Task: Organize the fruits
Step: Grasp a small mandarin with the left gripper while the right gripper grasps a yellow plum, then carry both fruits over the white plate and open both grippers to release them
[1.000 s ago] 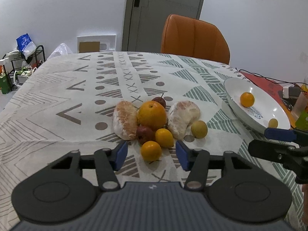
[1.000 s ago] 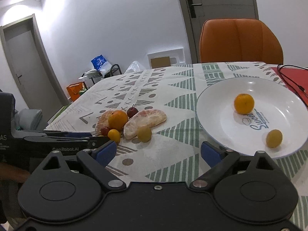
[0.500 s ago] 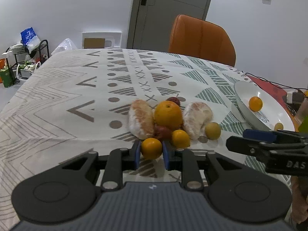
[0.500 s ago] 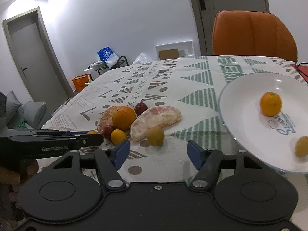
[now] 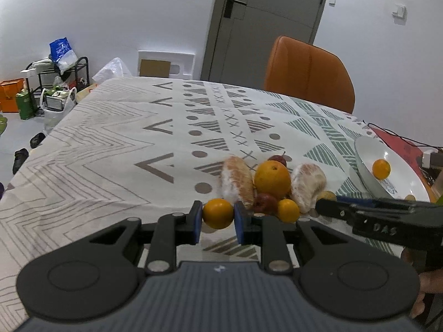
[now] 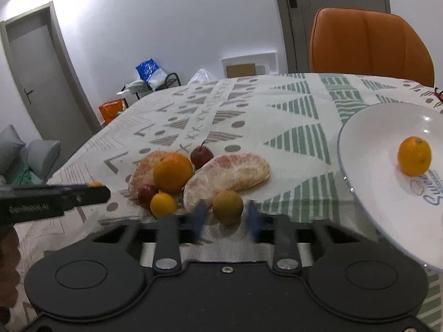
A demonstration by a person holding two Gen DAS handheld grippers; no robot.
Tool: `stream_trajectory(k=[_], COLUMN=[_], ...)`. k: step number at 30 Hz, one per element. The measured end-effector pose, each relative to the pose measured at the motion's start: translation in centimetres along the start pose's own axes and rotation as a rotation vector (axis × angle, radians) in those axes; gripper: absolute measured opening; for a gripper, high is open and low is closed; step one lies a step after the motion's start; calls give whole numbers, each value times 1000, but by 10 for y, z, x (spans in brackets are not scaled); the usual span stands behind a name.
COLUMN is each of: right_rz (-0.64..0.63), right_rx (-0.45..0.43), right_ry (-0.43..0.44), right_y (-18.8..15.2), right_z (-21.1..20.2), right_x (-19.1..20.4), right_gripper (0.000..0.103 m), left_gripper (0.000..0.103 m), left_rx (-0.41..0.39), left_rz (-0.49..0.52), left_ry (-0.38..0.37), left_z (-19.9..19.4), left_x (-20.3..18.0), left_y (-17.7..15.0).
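My left gripper [image 5: 217,215] is shut on a small orange [image 5: 218,212], just left of the fruit pile on the patterned tablecloth. The pile holds a large orange [image 5: 272,179], two peeled pomelo segments [image 5: 238,182], small red fruits [image 5: 265,203] and a small yellow-orange fruit [image 5: 288,210]. My right gripper [image 6: 226,212] is open, its blurred blue fingers [image 6: 199,218] on either side of a dull yellow fruit [image 6: 227,207] with small gaps. A white plate [image 6: 368,138] at the right holds an orange [image 6: 414,159].
An orange chair [image 5: 308,74] stands behind the table's far edge. A dark cable [image 5: 398,137] and a red mat lie beyond the plate [image 5: 365,149]. The left gripper's black body [image 6: 55,200] reaches in from the left of the right wrist view. Bags and a rack stand on the floor.
My left gripper closed on the small orange and drew it left, out of the pile. My right gripper moved from the plate to the dull yellow fruit, and its fingers narrowed around it.
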State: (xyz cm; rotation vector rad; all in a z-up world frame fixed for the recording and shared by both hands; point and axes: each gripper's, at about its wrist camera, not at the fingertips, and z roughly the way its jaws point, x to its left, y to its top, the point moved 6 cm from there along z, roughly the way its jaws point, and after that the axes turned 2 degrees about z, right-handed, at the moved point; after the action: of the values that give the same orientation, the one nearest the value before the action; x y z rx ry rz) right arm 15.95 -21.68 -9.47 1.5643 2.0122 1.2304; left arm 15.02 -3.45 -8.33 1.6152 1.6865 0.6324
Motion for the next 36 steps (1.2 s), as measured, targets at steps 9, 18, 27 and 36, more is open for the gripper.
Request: stream_trajectory(k=[9,18,27,36], right_rz=[17,51,88,127], right_rx=[-62,-118,-158,-183], right_ry=[-4,-42,-93,-146], right_y=[3,4,0,-3], right_z=[-34,-67,-91,-106], right_x=[-3,-21,-45,-70], right_gripper=[22,22,22,22], left_gripper=[23,23,23,23], left_rx=[-23,-43,-46,-45], left_rz=[13,46,78,112], left_ry=[-22,-65,-104,-136], left_z=[-7,-8,-6,-2], left_x=[-12,-38,-63,-86], left_y=[4,9,10,12])
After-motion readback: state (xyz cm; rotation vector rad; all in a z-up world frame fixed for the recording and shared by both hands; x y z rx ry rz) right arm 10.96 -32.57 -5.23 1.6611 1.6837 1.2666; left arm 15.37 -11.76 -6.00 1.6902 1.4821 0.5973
